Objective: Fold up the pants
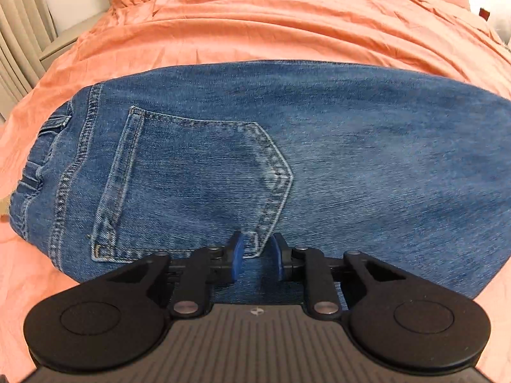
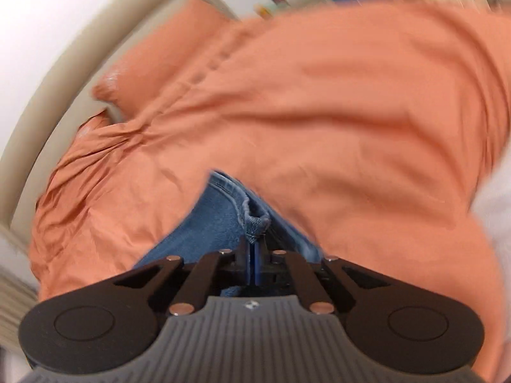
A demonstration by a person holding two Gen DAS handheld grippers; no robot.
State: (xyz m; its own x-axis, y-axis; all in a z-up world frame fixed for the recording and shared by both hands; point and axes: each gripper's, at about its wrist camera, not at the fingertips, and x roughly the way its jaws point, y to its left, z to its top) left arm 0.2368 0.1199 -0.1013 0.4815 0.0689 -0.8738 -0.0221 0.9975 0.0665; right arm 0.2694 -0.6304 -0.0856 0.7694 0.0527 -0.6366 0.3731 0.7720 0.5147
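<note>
Pants (image 1: 319, 159): blue denim, coarse weave, faded matt, stitched seams. Bed sheet (image 1: 255, 25), twelve o'clock: orange cloth, matt, creased. Left hand-held gripper (image 1: 257, 257): matt black plastic, shiny metal pins, blue pads (image 1: 237, 260).

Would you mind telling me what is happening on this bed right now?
A person is folding a pair of blue denim jeans on an orange bedsheet with two handheld grippers. The right gripper is shut on a seamed edge of the jeans. The left gripper is down on the denim by the back pocket, its jaws partly apart, with fabric between them but not clearly clamped.
</note>
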